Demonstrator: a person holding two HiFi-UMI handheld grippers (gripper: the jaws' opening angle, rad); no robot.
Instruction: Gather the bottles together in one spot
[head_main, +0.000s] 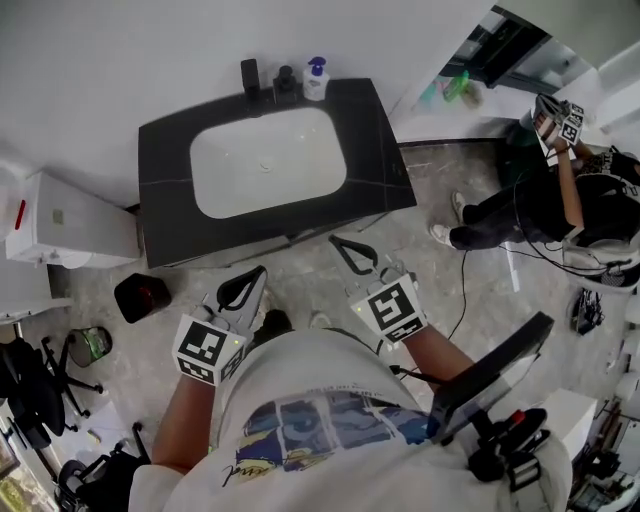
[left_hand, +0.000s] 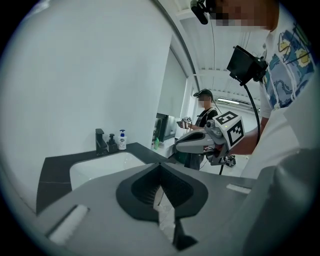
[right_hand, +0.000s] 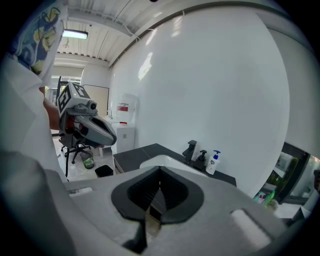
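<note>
The fingers of our left gripper (head_main: 256, 275) and right gripper (head_main: 340, 246) are pressed together and empty in the head view. Both hang on our side of the basin (head_main: 268, 160). Behind the basin's back rim stand the tap (head_main: 250, 78), a black pump bottle (head_main: 285, 84) and a white pump bottle (head_main: 316, 80), upright and side by side. Far to the right of the basin, off its counter, lies what looks like a green bottle (head_main: 458, 85).

In the left gripper view the left gripper (left_hand: 160, 167) has its jaws meeting on nothing. The white pump bottle (left_hand: 122, 140) and black pump bottle (left_hand: 112, 143) sit beyond the basin, ahead and to the left.

In the right gripper view the right gripper (right_hand: 160, 172) is likewise closed and empty. The white pump bottle (right_hand: 213, 162) stands beyond the basin, ahead and to the right.

We judge the right gripper nearer the white pump bottle and the green bottle. The fingers must first part, then close from the side across the upright axis.
</note>
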